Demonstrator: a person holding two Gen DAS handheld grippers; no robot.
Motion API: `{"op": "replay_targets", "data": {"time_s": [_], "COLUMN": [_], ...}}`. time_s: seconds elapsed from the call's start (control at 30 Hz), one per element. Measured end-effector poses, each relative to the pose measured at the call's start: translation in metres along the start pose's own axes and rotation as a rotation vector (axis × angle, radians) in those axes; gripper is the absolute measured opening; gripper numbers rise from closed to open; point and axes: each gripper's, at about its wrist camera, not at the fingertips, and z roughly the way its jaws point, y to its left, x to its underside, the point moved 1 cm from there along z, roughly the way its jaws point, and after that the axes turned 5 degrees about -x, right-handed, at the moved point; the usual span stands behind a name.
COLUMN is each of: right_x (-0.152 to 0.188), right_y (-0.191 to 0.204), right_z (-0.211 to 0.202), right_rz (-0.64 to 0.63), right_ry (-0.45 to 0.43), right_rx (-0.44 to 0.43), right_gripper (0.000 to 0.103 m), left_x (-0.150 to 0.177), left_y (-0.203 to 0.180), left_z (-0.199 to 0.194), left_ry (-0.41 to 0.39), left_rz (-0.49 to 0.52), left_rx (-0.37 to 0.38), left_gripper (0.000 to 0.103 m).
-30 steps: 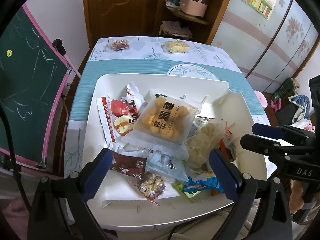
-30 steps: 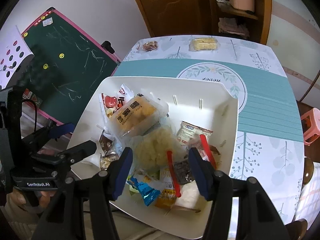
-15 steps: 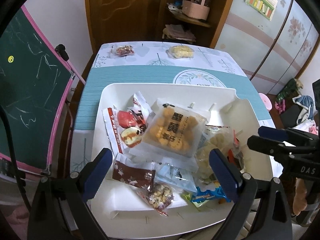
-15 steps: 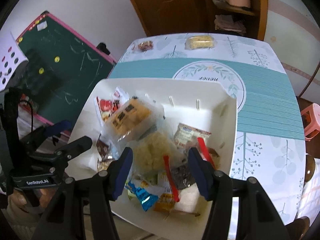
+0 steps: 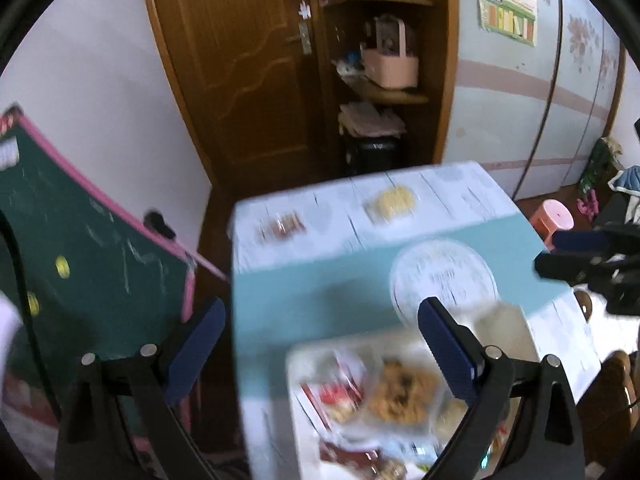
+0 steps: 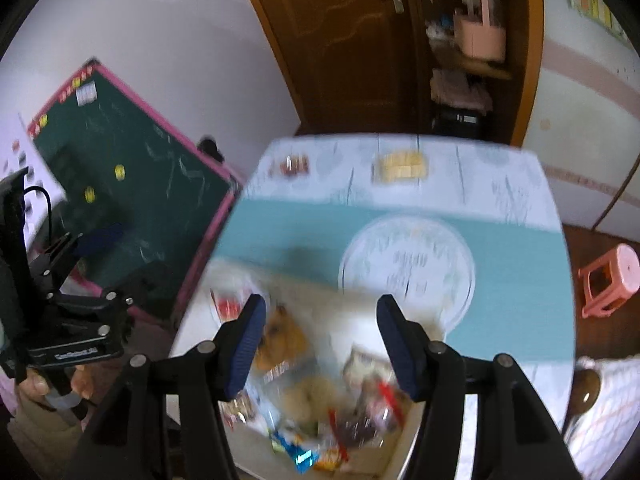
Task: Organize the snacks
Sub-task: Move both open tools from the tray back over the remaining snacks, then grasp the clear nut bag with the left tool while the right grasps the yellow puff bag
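A white tray (image 5: 516, 332) heaped with snack packets sits at the near end of the table; it is blurred in both views (image 6: 352, 304). An orange bag of fried snacks (image 5: 402, 394) lies on top, also in the right wrist view (image 6: 284, 338). Two packets lie at the far table edge: a reddish one (image 5: 282, 226) (image 6: 294, 165) and a yellow one (image 5: 394, 201) (image 6: 401, 166). My left gripper (image 5: 320, 324) is open and empty, raised above the tray's left side. My right gripper (image 6: 320, 314) is open and empty above the tray.
The table has a teal and white cloth (image 6: 516, 256). A green chalkboard with a pink frame (image 5: 92, 248) leans at the left. A wooden door and shelves (image 5: 256, 64) stand behind. A pink stool (image 6: 610, 284) is at the right.
Both grippers have lifted and tilted up, so the tray slid to the bottom of both views and the door fills the top. Both stay open and empty.
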Motion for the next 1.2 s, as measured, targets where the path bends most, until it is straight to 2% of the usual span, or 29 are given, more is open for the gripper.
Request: {"op": "replay_targets", "data": {"time_s": [0.1,0.27,0.3,0.37,0.5,0.57,0.67,0.83,0.9,1.03,1.2], "right_x": [-0.056,-0.132,-0.148,-0.169,-0.210,-0.222,-0.229,-0.218,-0.206,-0.186,-0.167], "right_y": [-0.005,-0.016,-0.018,-0.023,-0.037,-0.050,-0.076,-0.115,-0.127,-0.141,-0.148], "right_z": [-0.021,-0.033,-0.031,-0.024,0.020,0.050,0.099,0.186,0.216,0.262,0.294], "right_rz": [0.011,0.039,0.034,0.025,0.010,0.026,0.095,0.181,0.180,0.153,0.115], "right_ry": [-0.059,-0.092,-0.085,-0.083,-0.023,0.007,0.054,0.165,0.197,0.267,0.318], "right_rx": [0.031,0.082,0.093,0.123,0.182,0.198,0.168,0.174,0.192,0.187,0.211], "right_gripper": [0.058,0.062,0.066,0.067,0.069,0.070,0.070,0.070,0.073,0.084,0.085], "left_x": [-0.051,-0.135,-0.146,-0.168,-0.201,-0.204,-0.194,-0.153,-0.131,-0.094,-0.076], "left_y": [0.015,0.035,0.038,0.047,0.064,0.072,0.081,0.082,0.081,0.080,0.078], "left_z": [0.000,0.013,0.020,0.039,0.098,0.134,0.197,0.289,0.320,0.369,0.400], "left_ry": [-0.016,-0.051,-0.041,-0.019,0.058,0.107,0.203,0.318,0.373,0.455,0.489], "left_rz": [-0.005,0.031,0.029,0.015,-0.004,-0.036,-0.088,-0.129,-0.138,-0.163,-0.197], "left_rx": [-0.006,-0.075,-0.079,-0.092,-0.111,-0.090,-0.040,-0.015,0.004,0.031,0.056], "left_gripper": [0.097,0.097,0.097,0.097,0.097,0.097,0.097,0.097,0.097,0.097,0.097]}}
